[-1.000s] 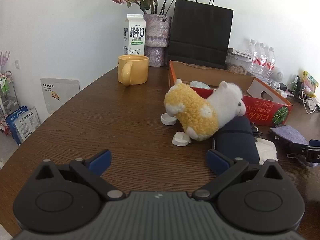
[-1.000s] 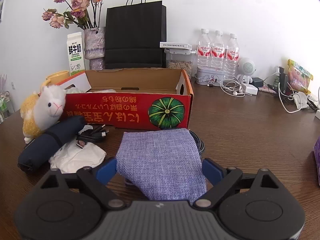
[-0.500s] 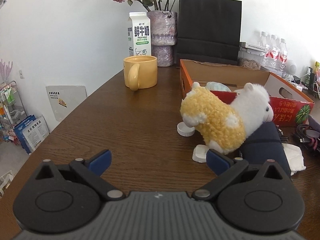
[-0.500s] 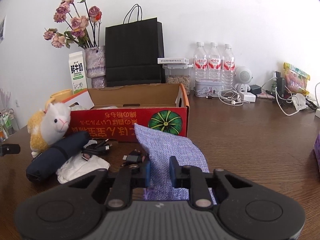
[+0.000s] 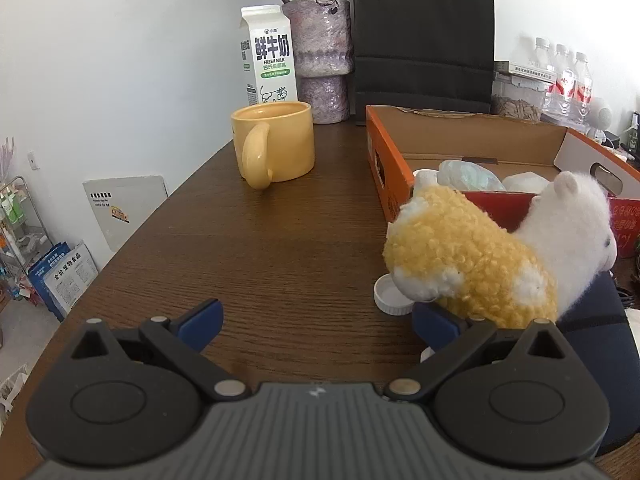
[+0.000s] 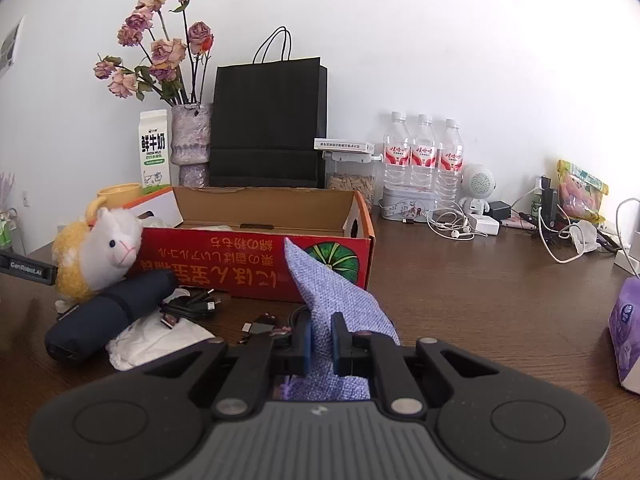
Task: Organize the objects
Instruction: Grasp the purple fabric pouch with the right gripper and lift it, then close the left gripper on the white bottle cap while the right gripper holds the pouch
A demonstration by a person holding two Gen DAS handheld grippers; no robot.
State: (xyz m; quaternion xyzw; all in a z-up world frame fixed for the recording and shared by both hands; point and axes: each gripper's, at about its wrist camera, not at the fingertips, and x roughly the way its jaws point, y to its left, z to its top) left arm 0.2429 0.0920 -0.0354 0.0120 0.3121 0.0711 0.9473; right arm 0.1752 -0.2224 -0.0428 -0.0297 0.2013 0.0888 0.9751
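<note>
1. The purple cloth pouch (image 6: 336, 300) is pinched between the pads of the right gripper (image 6: 320, 342), one corner peaked up just ahead of it before the red box (image 6: 256, 264).
2. Only the left wrist view shows that the left gripper (image 5: 316, 320) gapes wide and empty, the plush alpaca (image 5: 480, 264) touching its right finger.
3. Only the right wrist view shows the alpaca's face, far left of the pouch.
</note>
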